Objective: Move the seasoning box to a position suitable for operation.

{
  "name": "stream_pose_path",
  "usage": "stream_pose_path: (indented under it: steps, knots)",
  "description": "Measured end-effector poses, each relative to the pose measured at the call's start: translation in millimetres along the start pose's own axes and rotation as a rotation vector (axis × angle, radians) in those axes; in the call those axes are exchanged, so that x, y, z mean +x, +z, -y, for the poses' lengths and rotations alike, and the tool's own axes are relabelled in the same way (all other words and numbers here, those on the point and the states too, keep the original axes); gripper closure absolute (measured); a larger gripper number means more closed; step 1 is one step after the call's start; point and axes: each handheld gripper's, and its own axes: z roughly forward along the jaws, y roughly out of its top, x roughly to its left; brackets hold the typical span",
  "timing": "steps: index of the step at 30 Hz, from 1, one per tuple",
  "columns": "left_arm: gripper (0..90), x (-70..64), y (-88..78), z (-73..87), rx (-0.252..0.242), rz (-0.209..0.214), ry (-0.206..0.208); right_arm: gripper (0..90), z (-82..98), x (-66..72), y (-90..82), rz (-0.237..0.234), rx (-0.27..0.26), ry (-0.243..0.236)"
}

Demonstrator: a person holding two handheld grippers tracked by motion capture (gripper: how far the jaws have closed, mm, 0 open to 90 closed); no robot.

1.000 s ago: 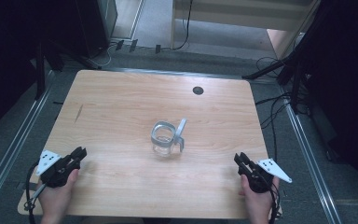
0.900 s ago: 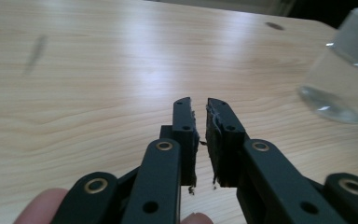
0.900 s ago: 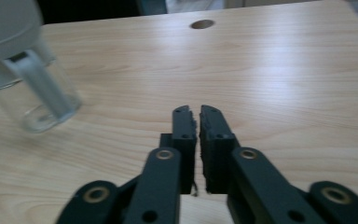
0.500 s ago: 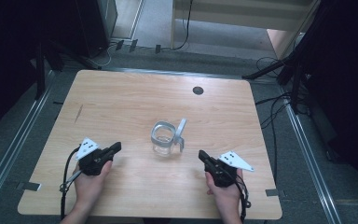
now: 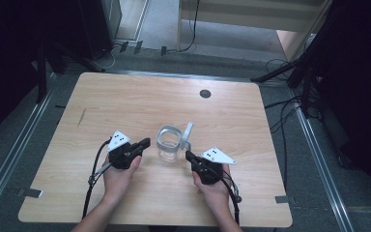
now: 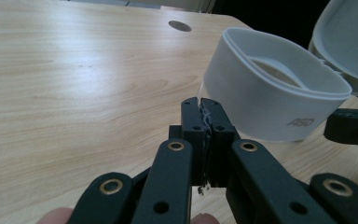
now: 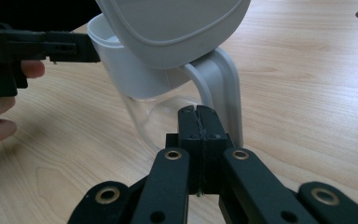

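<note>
Clear plastic jug with white upper rim is stood upright mid-table; hinged white lid is flipped open, handle set on its right.

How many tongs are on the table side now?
2: left tongs lie left of the clear pitcher; right tongs lie at its right, near the handle. Both are shut.

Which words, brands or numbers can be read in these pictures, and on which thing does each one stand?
"ASD": pale raised letters low on the white upper band of the jug, seen in the left gripper view; the last letter is a little soft.
In the high view the jug and the grey plates carry nothing that can be read; the plates show dark dots, no letters.
In the right gripper view there is no text at all.
</note>
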Motion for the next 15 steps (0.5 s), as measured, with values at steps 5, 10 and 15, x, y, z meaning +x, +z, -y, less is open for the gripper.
stream_pose_path:
  steps: [5, 10, 15]
  knots:
    - [88.5, -2.5, 3.5, -3.8, 0.001, 0.03, 0.025, 90.0, -5.9, -7.5, 3.3, 0.014, -0.002, -0.007]
    - [87.4, -4.2, 5.7, -2.6, 0.005, 0.04, 0.018, 90.0, -14.7, -15.4, 11.2, 0.039, -0.007, -0.009]
    - [86.6, -9.4, 9.2, 0.1, 0.013, 0.065, 0.042, 90.0, -22.6, -22.5, 18.3, 0.065, -0.025, 0.006]
